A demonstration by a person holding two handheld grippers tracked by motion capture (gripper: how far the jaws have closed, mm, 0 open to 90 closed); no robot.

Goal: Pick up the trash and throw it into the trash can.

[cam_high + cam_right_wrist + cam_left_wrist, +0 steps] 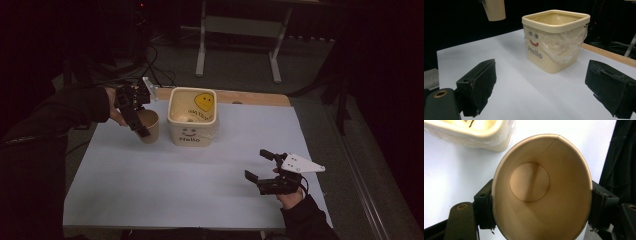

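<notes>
Counting the things gives one paper cup (149, 126), one cream bin (192, 118) and two grippers. The cup, a smooth tan cone with a round base and a side seam, is seen left of centre in the high view, just left of the bin, clamped across its rim by the narrowly parted jaws of the left gripper (137, 120). The bin is a square, round-cornered plastic tub lined with crinkled clear film and printed "Hello". At the lower right, the right gripper (260, 165) is held with its matte black jaws spread wide, nothing between them, above the pale table sheet (165, 190).
</notes>
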